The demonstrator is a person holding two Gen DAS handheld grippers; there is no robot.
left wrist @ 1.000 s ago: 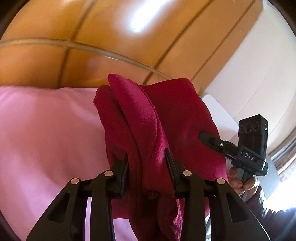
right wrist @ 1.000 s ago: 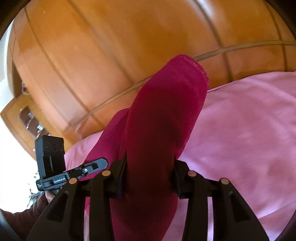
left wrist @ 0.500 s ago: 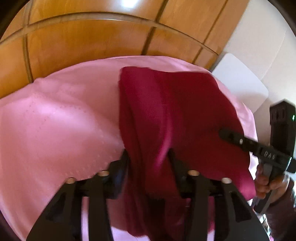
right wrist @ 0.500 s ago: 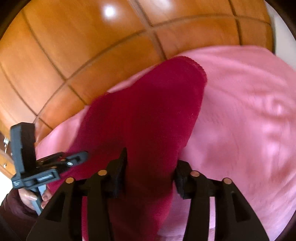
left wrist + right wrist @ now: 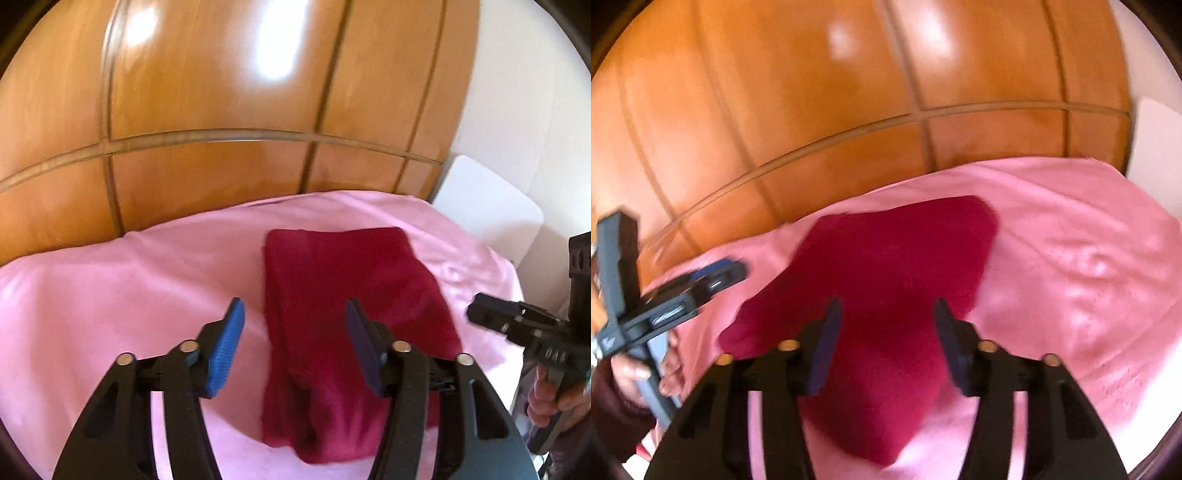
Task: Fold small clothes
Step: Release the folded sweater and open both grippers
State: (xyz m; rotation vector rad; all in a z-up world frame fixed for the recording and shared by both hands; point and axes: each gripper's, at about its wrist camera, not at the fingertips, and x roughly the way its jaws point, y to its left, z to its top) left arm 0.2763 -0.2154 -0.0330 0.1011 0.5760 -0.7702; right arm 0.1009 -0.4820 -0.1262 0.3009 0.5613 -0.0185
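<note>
In the left wrist view the left gripper (image 5: 293, 338) is seen with its 2 jaws apart and closing; 1 blue ribbed pad (image 5: 226, 349) faces a darker pad, and no pad is pressed on anything. The red cloth (image 5: 345, 314) lies partly behind the gap, flat on the sheet (image 5: 110, 295), not held. In the right wrist view the right gripper (image 5: 886, 341) is likewise shown with 2 jaws parted and closing, the cloth (image 5: 886, 266) lying behind and below them, apparently free of the pads, though blur hides the exact clearance.

1 cloth is counted: dark red, soft, fuzzy, folded into a rough oblong with rounded corners, placed at centre frame in both views. 1 pink sheet, smooth with slight creases, is spread beneath it. Behind, 1 glossy orange wooden panel (image 5: 221, 110) is seen across the upper frame, divided by thin grooves. 1 white flat rounded board (image 5: 487, 206) is seen at the right edge. The right gripper (image 5: 517, 328), black and hard, is held by a hand (image 5: 554, 398) at lower right; the left gripper (image 5: 683, 295) is held by a hand (image 5: 639, 369) at lower left.
</note>
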